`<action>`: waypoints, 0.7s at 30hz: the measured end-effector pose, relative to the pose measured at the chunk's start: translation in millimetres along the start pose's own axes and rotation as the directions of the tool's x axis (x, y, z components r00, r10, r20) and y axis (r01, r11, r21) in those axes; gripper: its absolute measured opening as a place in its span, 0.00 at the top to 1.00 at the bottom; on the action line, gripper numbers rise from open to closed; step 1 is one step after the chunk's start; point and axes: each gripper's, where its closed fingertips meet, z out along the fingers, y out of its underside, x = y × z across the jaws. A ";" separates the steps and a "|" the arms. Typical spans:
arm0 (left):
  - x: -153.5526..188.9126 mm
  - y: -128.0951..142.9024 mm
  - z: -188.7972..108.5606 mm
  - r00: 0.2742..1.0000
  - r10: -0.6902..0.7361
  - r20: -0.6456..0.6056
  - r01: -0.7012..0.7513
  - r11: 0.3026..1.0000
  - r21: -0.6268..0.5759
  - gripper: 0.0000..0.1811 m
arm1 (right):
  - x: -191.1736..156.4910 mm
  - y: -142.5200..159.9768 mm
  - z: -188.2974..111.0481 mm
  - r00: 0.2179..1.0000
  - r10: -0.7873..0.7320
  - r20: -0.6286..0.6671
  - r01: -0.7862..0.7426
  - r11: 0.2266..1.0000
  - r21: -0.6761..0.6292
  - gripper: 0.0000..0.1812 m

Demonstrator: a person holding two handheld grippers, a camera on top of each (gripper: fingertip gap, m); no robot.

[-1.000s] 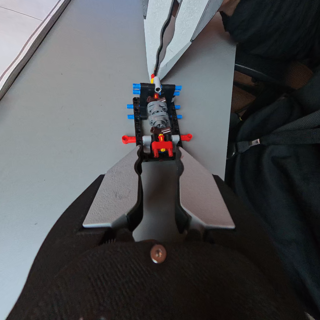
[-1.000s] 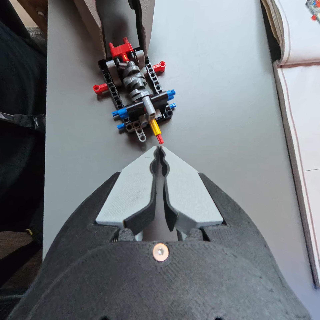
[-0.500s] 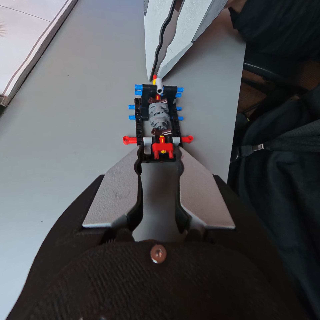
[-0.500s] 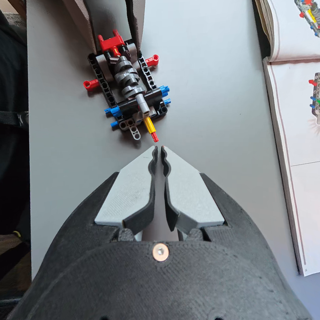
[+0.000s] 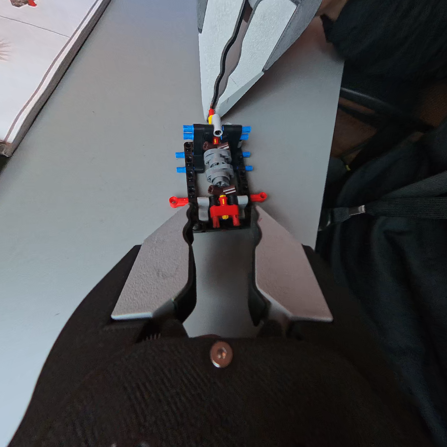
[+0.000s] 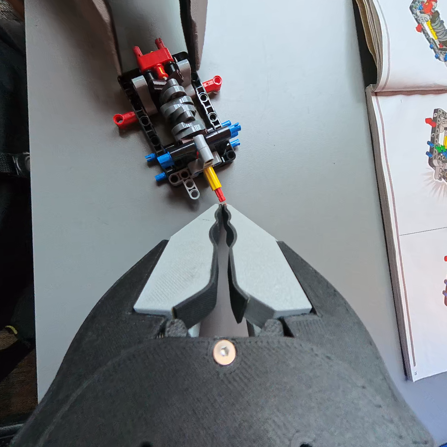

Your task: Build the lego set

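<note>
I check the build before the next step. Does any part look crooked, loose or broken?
Nothing looks broken. The frame lies flat on the table, held at its red end by the left tool. The right tool, shut, sits at the tip of the red axle, which juts out.

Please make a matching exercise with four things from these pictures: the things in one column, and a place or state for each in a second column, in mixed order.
Things
1. left tool
2. right tool
3. red axle tip
4. instruction booklet

Places or states
A. lies open at the table's edge
B. sticks out of the yellow piece
C. fingers on both sides of the model's red end
D. fingertips nearly together, just before the axle

Pairs: 1-C, 2-D, 3-B, 4-A
</note>
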 end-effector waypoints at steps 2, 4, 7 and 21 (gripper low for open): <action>1.5 -0.4 0.6 0.999 -0.031 -0.019 0.031 1.000 -0.001 0.73 | 1.6 0.5 0.0 1.000 -0.003 -0.008 0.003 1.000 -0.003 1.00; 1.8 0.2 4.1 1.000 -0.028 -0.009 0.028 1.000 -0.008 0.73 | 1.2 -0.3 0.4 1.000 -0.002 -0.004 0.002 1.000 -0.003 1.00; -2.6 2.9 8.0 0.999 -0.011 0.043 0.012 0.999 -0.032 0.78 | 0.8 -0.7 0.6 1.000 -0.014 -0.010 0.014 1.000 -0.006 1.00; -6.8 0.2 10.5 0.995 0.077 0.068 -0.074 0.996 -0.057 0.79 | 7.5 2.5 -0.3 0.969 -0.226 -0.100 0.218 0.972 -0.086 1.00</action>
